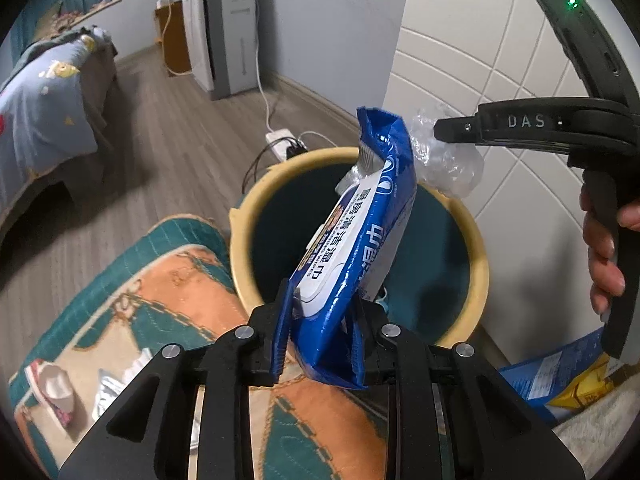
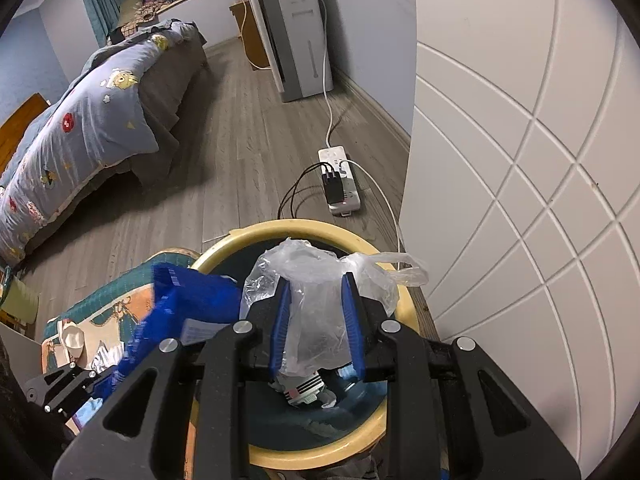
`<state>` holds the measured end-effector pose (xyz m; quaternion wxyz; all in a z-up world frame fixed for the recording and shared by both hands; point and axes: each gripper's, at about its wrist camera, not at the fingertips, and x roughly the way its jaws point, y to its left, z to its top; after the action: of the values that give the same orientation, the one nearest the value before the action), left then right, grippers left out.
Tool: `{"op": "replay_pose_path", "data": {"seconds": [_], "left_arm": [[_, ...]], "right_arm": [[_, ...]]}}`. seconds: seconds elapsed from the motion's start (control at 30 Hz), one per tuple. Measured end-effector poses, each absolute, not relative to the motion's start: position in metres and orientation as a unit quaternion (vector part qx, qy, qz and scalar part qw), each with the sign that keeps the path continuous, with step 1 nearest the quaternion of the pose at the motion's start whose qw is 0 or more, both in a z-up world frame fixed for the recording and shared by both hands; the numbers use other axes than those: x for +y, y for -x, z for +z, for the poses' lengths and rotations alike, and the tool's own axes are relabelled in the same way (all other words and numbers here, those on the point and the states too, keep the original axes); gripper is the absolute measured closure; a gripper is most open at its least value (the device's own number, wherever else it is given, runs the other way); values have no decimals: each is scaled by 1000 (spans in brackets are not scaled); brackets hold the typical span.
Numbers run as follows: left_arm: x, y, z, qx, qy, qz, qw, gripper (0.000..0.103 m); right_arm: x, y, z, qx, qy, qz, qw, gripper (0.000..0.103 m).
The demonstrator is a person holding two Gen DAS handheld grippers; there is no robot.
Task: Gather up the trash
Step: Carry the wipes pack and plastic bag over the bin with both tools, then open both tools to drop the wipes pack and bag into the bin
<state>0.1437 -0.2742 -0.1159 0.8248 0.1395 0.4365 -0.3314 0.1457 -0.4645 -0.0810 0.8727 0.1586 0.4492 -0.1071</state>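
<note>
My left claw (image 1: 320,312) is clenched on a blue wet-wipes pack (image 1: 352,248); its blue pads pinch the pack's lower end, and the pack stands up tilted between the fingers, its top leaning over the open mouth of the bin (image 1: 476,240). My right claw (image 2: 318,312) grips a crumpled clear plastic bag (image 2: 316,280), the pads pressing into it from both sides, with one handle loop of the bag sticking out to the right. That bag hangs right above the bin's mouth too.

From the left wrist view I see the right claw's black body reaching in from the right edge, a hand (image 1: 604,248) wrapped around its grip, and the clear bag bunched at its tip just behind the wipes pack.

The bin is round, with a yellowish rim and a dark teal inside. Through the right wrist view I can make out some packaging already lying at its bottom, though I cannot tell what it is.

Just left of the bin lies a patterned cushion (image 1: 160,300) in teal and orange, with a small white and pink slipper (image 1: 52,392) and some crinkled silver wrappers (image 1: 108,392) on it. Beyond the bin, on the wooden floor (image 2: 224,128), sits a white power strip (image 2: 340,180) with black plugs and cables. Farther off stand a bed (image 2: 80,128) with a blue patterned quilt and a white air purifier (image 2: 296,28) against the wall. A white panelled cabinet (image 2: 520,160) rises to the right.
</note>
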Motion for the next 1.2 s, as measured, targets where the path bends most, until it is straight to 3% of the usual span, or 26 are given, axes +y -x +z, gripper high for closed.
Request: {"op": "replay_pose_path", "data": {"seconds": [0.33, 0.5, 0.67, 0.8, 0.83, 0.9, 0.93, 1.2], "left_arm": [[-275, -144, -121, 439, -139, -327, 826, 75], [-273, -144, -119, 432, -140, -320, 831, 46], [-266, -144, -111, 421, -134, -311, 841, 27], [-257, -145, -104, 410, -126, -295, 854, 10], [-254, -145, -102, 405, -124, -288, 859, 10], [-249, -146, -97, 401, -123, -279, 864, 8], [-246, -145, -94, 399, -123, -275, 866, 8], [-191, -138, -60, 376, -96, -236, 891, 6]], "right_arm": [[-463, -147, -83, 447, -155, -101, 875, 76], [-463, -146, -83, 447, -153, -107, 875, 63], [-463, -145, -81, 443, -156, -110, 876, 51], [-459, -146, -76, 439, -152, -109, 879, 33], [-456, -145, -73, 437, -149, -109, 880, 29], [-452, -145, -69, 432, -144, -110, 884, 10], [-450, -145, -66, 427, -141, -111, 886, 5], [-425, -146, -54, 419, -134, -98, 892, 6]]}}
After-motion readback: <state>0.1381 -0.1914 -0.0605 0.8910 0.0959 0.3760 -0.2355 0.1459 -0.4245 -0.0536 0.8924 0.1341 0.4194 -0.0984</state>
